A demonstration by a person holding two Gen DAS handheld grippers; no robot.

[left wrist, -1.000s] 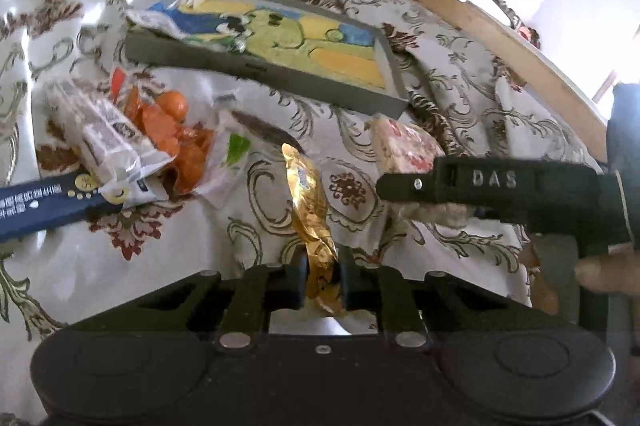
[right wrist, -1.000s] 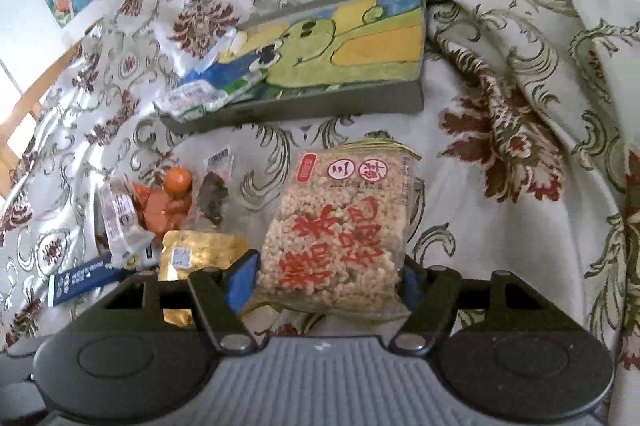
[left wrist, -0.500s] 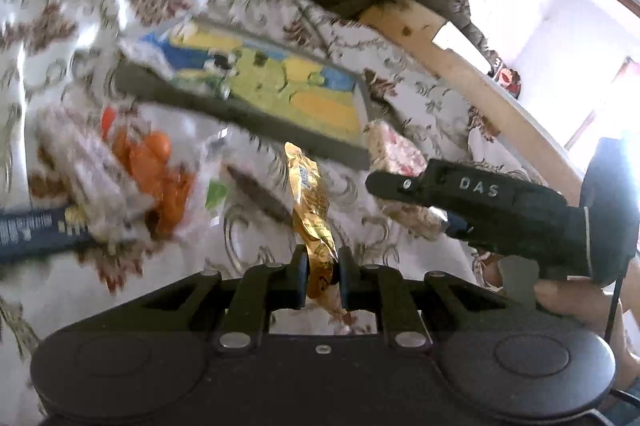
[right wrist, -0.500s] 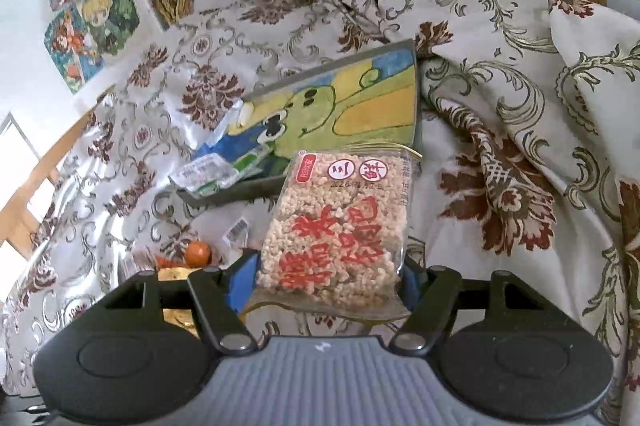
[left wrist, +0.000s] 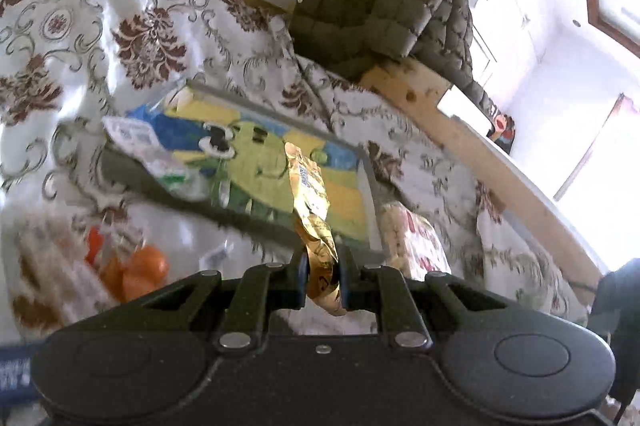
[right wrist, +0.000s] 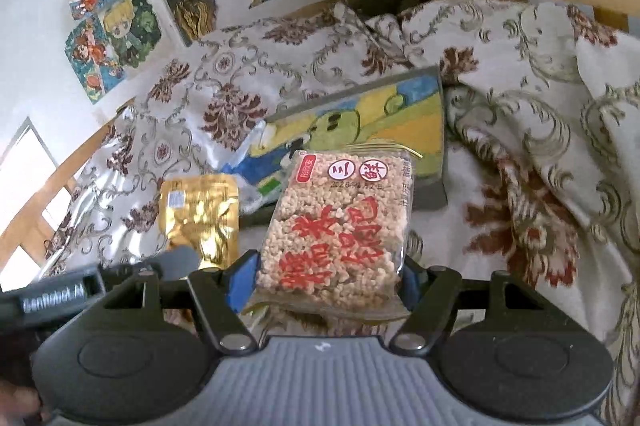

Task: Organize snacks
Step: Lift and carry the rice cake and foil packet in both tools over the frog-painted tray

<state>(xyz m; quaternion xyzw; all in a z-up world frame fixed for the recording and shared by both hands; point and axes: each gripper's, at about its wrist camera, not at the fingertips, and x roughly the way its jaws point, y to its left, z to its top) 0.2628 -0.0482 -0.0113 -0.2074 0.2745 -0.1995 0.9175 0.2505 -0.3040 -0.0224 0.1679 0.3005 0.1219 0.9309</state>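
Left gripper [left wrist: 323,280] fingers clamped on gold pouch [left wrist: 310,197] bottom edge, held above tray [left wrist: 256,222]. Right gripper [right wrist: 328,282] fingers closed across rice cracker pack [right wrist: 340,226], also lifted near tray. Pouch light, crinkly, slippery; cracker stiff, likely brittle, so grip the sides gently.

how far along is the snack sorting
Done: one white-wrapped snack lies on the cartoon-print box. In hand: the left gripper pinches a gold foil packet, and the right gripper clamps a rice cracker pack. Left: the orange snacks on the cloth.
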